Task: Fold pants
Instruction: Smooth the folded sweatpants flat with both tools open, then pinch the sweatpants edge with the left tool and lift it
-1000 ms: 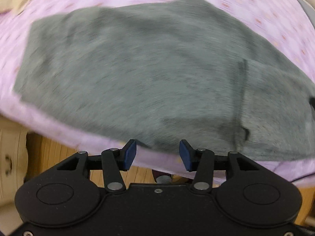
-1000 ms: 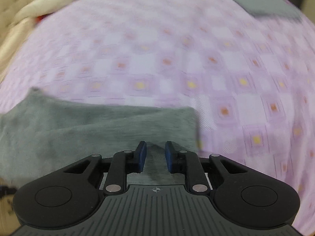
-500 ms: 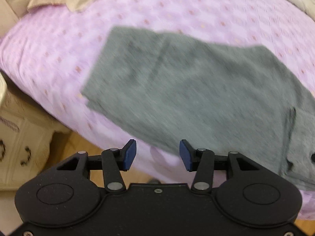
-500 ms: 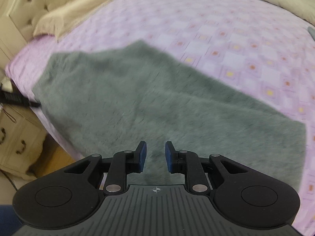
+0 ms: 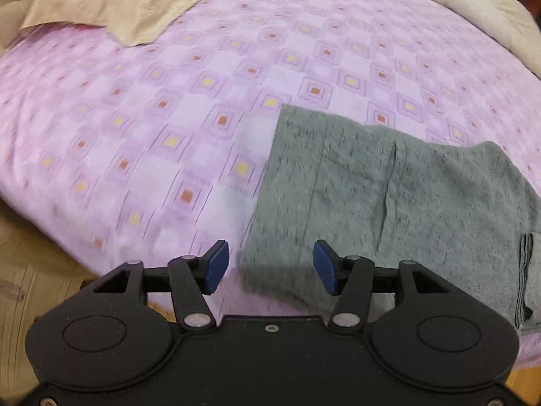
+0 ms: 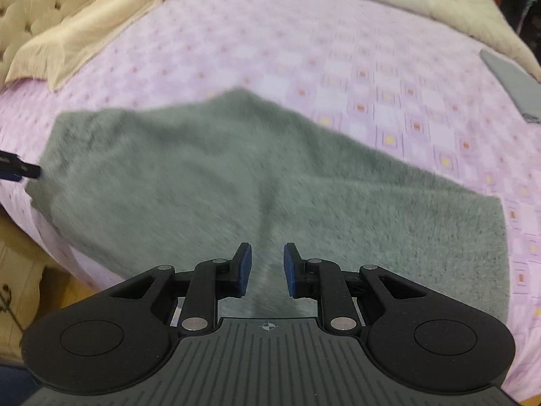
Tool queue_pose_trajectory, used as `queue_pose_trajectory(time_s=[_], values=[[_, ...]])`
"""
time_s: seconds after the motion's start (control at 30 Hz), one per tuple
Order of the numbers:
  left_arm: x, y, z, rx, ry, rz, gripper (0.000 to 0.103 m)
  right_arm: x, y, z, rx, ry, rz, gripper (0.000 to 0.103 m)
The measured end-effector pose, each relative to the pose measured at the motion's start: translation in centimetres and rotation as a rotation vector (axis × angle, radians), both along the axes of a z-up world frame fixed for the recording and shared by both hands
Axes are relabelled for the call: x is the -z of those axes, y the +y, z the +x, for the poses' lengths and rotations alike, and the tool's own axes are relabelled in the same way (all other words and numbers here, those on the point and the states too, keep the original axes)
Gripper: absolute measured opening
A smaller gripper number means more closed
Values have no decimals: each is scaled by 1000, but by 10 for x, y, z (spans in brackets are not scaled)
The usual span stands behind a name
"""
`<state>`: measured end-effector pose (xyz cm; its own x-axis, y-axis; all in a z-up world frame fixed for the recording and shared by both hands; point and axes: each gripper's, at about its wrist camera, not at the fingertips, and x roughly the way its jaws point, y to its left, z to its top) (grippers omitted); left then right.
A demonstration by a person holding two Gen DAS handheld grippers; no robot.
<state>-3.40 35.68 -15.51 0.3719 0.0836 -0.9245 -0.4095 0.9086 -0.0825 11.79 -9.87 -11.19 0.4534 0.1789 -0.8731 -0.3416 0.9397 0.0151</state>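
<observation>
Grey pants (image 5: 389, 203) lie flat on the purple checked bedspread (image 5: 169, 118), near its front edge. My left gripper (image 5: 268, 267) hovers over their near left corner; its jaws are opening and the cloth lies below them, not pinched. In the right wrist view the pants (image 6: 203, 176) spread wide across the middle. My right gripper (image 6: 267, 269) hangs over their near edge, its jaws a narrow gap apart with nothing pinched; a dark crease runs up from that gap. A fingertip of the left gripper (image 6: 20, 171) shows at the pants' left corner.
Beige pillows (image 5: 101, 3) and a beige duvet (image 6: 389, 3) line the back of the bed. A flat grey item (image 6: 510, 84) lies at the far right. A tufted headboard (image 6: 37, 3) and a cream drawer unit (image 6: 17, 291) stand left. Wooden floor (image 5: 33, 270) lies below the edge.
My left gripper has slid left along the pants to their left end and its jaws have widened. The right gripper has moved from the pants' right corner to over their middle, its gap unchanged.
</observation>
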Motion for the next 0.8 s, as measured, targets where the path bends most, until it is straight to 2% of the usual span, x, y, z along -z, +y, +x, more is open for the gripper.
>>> queue_pose_trajectory(time_s=[0.07,0.13,0.2,0.27,0.33,0.4,0.5,0.57,0.8], values=[[11,4,9,49,7,-28,69,-8,11,-4,7,-18,4,20],[27,5,19,102,39,-74,70,-12,21,-6,9,-25,9,20],[40,6,26,137,63,-109,76,-14,32,-8,7,-30,8,20],[49,9,31,150,60,-150,83,-17,39,-10,5,-31,6,20],[56,13,35,161,52,-199,86,-17,45,-12,1,-27,0,20],[59,13,39,189,33,-230,95,-16,51,-14,-3,-22,-9,20],[63,12,46,230,23,-236,101,-14,56,-15,2,-8,-15,20],[64,7,51,251,12,-218,101,-14,59,-14,6,-2,-20,20],[67,5,75,190,44,-224,101,-13,67,-16,4,9,-25,20]])
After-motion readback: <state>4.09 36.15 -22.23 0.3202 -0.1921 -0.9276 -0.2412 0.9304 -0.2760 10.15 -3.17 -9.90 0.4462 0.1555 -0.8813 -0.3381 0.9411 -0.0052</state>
